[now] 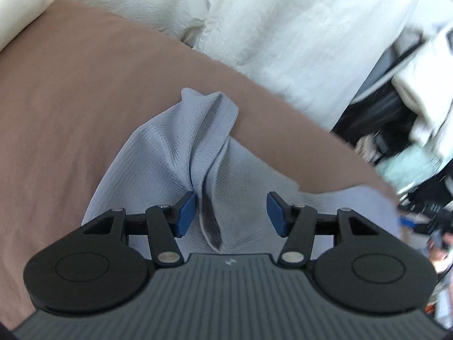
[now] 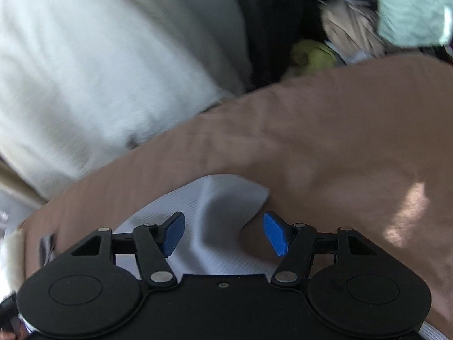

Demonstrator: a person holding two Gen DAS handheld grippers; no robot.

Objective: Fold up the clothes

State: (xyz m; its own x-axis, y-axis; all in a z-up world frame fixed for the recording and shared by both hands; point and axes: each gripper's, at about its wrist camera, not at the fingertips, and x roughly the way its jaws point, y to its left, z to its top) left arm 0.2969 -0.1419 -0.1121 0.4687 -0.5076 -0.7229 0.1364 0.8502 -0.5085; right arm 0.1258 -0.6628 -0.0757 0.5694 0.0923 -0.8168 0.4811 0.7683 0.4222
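A pale blue ribbed garment (image 1: 158,153) lies bunched on the brown bed sheet (image 1: 70,107). One twisted fold with a dark inner strip (image 1: 211,226) runs up between the jaws of my left gripper (image 1: 231,212). The jaws stand apart, the fold brushes the left pad (image 1: 185,212), and nothing is clamped. In the right wrist view a rumpled corner of the same garment (image 2: 223,198) lies under my right gripper (image 2: 224,233). Its blue pads (image 2: 276,233) are spread wide and press on nothing.
A white fluffy blanket (image 1: 283,28) is heaped along the sheet's far side, and shows again as the white blanket (image 2: 99,56). Past the bed's edge lies dark clutter (image 1: 382,119), a mint cloth (image 2: 410,8), a beige cloth (image 2: 351,28) and a yellow-green item (image 2: 314,56).
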